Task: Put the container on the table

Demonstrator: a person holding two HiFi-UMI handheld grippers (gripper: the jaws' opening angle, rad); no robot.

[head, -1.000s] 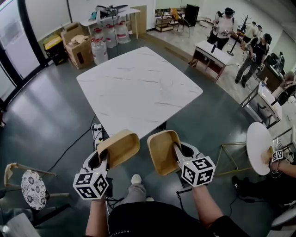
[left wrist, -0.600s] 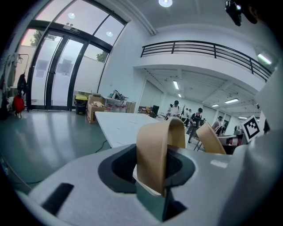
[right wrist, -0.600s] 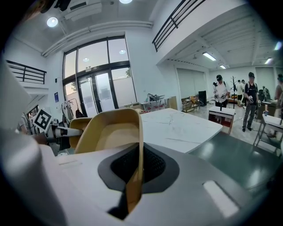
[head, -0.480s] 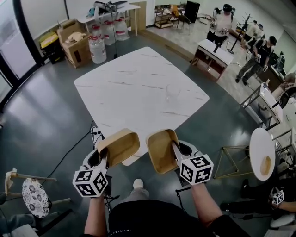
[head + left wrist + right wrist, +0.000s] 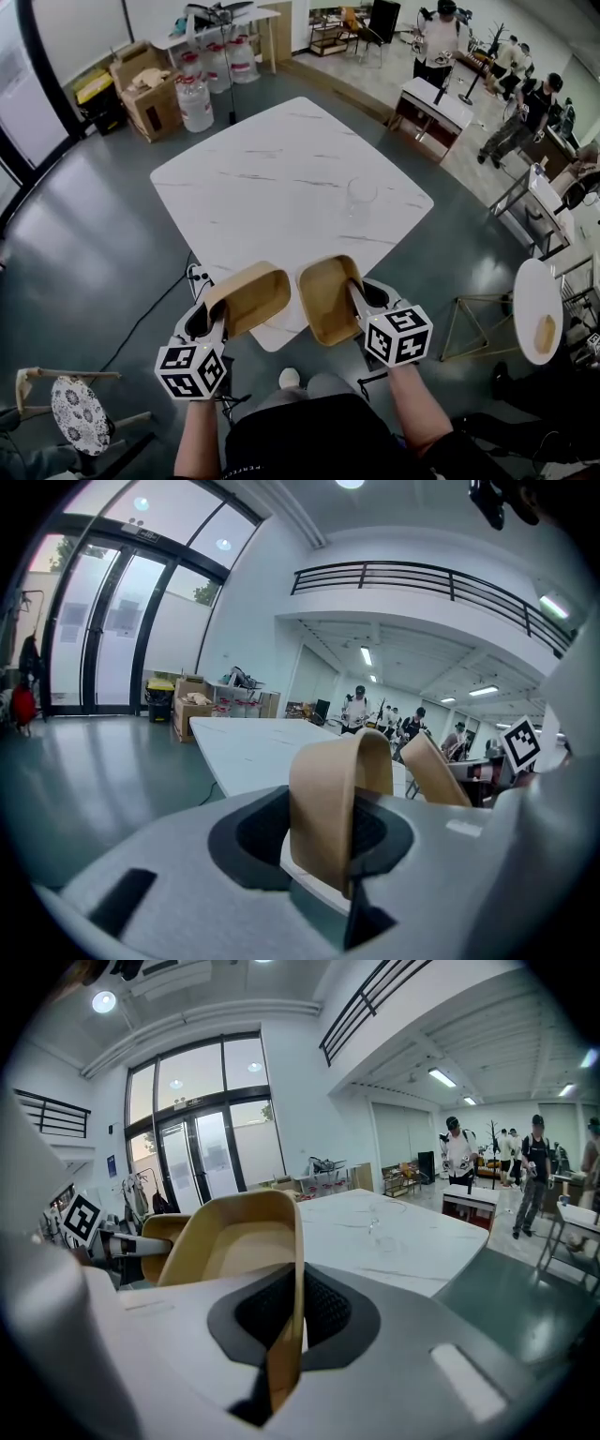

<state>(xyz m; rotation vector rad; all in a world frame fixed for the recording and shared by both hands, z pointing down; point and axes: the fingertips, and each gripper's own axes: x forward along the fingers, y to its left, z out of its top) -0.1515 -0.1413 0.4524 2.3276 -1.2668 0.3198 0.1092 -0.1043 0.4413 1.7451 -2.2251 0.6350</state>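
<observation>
Two tan, shallow containers hang side by side over the near corner of the white marble table (image 5: pixel 281 178). My left gripper (image 5: pixel 217 317) is shut on the near wall of the left container (image 5: pixel 251 296). In the left gripper view that wall (image 5: pixel 328 808) stands between the jaws, with the table (image 5: pixel 253 752) just beyond. My right gripper (image 5: pixel 357 300) is shut on the right wall of the right container (image 5: pixel 326 300). The right gripper view shows the thin rim (image 5: pixel 286 1326) pinched edge-on, the tray's hollow (image 5: pixel 234 1241) facing left, and the left container (image 5: pixel 167 1228) beside it.
A clear glass (image 5: pixel 360 197) stands on the table's right part. Cardboard boxes (image 5: pixel 145 89) and water jugs (image 5: pixel 195 103) sit at the back left. A stool (image 5: pixel 80 412) is at lower left, a small round table (image 5: pixel 536 309) at right. People (image 5: pixel 436 37) stand far back right.
Both grippers have carried their containers forward, from short of the table to over its near corner. The grips look the same.
</observation>
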